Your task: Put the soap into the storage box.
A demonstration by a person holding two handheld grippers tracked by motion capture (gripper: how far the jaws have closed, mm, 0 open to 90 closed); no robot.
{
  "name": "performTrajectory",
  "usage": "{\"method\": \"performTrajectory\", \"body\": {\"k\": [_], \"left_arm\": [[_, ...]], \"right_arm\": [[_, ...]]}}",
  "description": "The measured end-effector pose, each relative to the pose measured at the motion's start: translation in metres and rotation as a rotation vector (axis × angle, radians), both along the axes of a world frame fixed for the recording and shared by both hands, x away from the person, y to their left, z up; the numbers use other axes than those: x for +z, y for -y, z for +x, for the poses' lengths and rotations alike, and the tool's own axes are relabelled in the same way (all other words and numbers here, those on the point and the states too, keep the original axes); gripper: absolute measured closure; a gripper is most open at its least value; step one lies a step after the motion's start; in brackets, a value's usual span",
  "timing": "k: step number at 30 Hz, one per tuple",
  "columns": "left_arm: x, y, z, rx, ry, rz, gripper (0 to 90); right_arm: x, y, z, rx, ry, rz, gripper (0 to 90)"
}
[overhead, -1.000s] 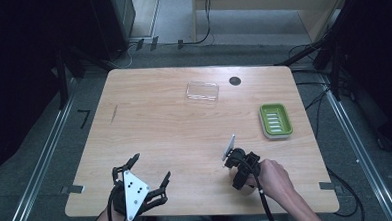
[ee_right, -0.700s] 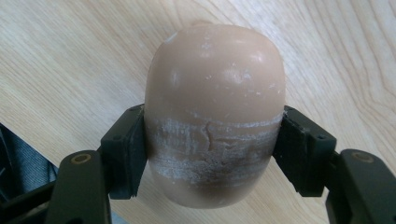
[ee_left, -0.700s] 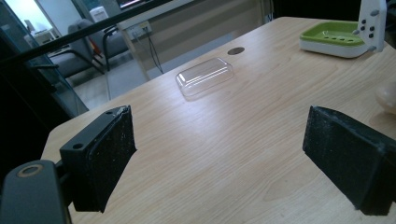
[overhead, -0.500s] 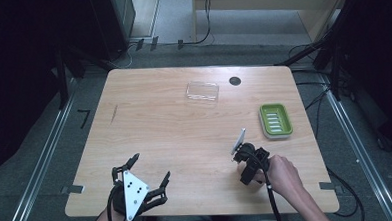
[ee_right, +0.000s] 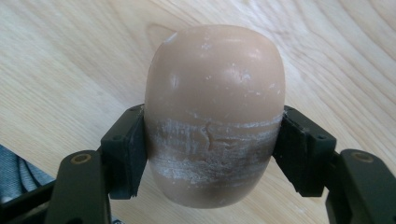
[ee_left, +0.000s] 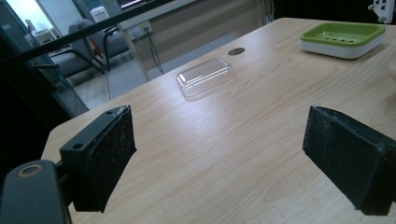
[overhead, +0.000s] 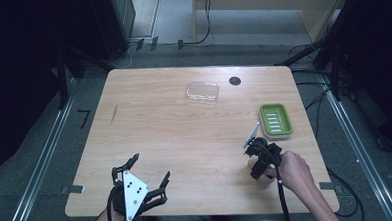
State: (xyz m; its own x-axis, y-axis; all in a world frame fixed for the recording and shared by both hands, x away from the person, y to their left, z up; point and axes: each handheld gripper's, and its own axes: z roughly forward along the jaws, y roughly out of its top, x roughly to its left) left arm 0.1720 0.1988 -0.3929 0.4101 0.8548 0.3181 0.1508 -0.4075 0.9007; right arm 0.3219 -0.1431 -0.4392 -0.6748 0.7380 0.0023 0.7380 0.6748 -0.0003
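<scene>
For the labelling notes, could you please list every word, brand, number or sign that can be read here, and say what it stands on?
No readable text anywhere.
Bar of soap, clamped in the right gripper: a faint pressed mark among the white scuffs, too worn to read.
Green soap dish: plain slots, no lettering.
Clear lid: no print.
Table: a short dark streak, not a sign.

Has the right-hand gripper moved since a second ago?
Yes. The right gripper, holding the soap, has shifted rightward and slightly farther up the table, nearer the green soap dish.
</scene>
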Motion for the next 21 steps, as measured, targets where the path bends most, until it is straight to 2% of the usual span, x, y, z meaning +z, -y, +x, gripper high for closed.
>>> {"method": "performTrajectory", "body": {"k": [5,21], "left_arm": [[0.000,0.000,0.000,0.000,0.000,0.000,9.9],[0.000,0.000,0.000,0.000,0.001,-0.002,9.9]], "right_arm": [[0.005,0.017,0.005,-0.042,0.003,0.007,33.4],[0.007,0.043,0.012,-0.104,0.003,0.003,33.4]]}}
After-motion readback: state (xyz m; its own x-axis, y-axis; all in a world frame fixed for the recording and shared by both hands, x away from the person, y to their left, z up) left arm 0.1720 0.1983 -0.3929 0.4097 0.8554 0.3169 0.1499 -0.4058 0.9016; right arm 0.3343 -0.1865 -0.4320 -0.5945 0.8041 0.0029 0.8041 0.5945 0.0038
